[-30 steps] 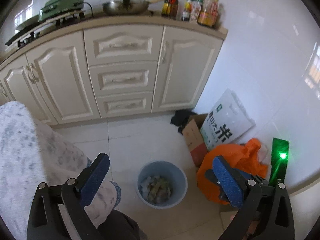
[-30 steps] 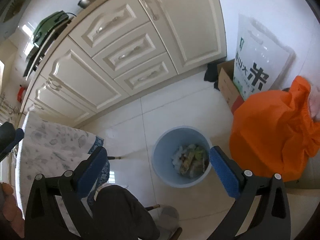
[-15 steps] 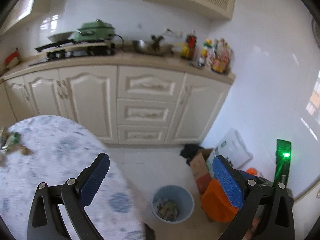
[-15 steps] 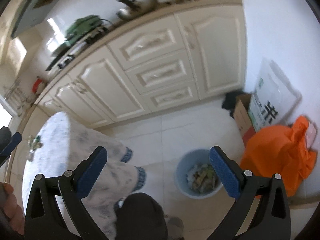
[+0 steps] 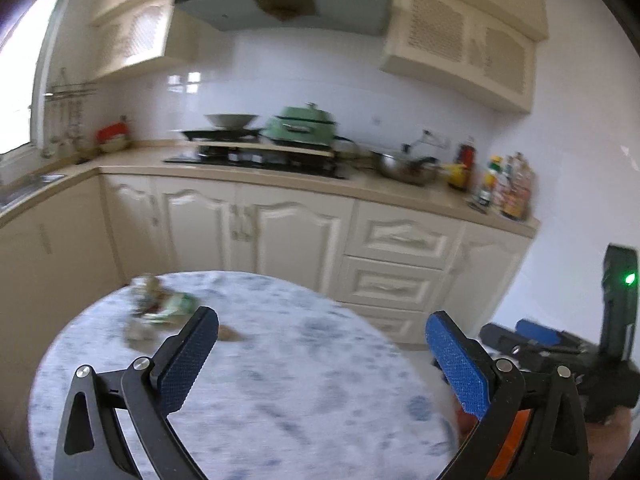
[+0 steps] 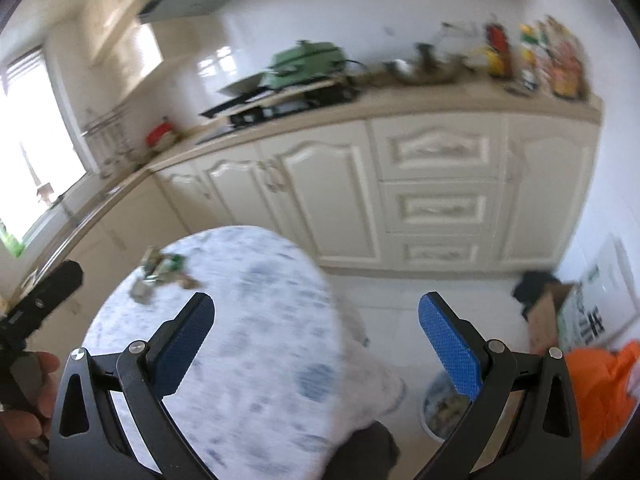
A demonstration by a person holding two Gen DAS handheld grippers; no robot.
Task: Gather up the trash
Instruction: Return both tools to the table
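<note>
A blurred heap of trash (image 5: 160,308), green and brown wrappers, lies on the far left part of the round table (image 5: 280,380) with its blue-patterned white cloth. My left gripper (image 5: 320,356) hovers open over the table, empty, nearer me than the heap. The right gripper (image 6: 316,340) is open and empty too, above the table's right edge (image 6: 280,320). The same trash (image 6: 160,272) shows far left in the right wrist view. The light blue bin (image 6: 440,408) with scraps inside stands on the floor at lower right, partly hidden by a blue finger pad (image 6: 452,348).
Cream kitchen cabinets (image 5: 300,236) and a counter with a stove, green pot (image 5: 304,128) and bottles run behind the table. An orange bag (image 6: 608,392), a cardboard box (image 6: 544,316) and a white rice sack stand by the right wall. A hand (image 6: 24,396) holds the other gripper at left.
Both cameras have swung up and left, from the bin on the floor to the table. The trash heap has come into view ahead, and the bin has dropped to the lower right.
</note>
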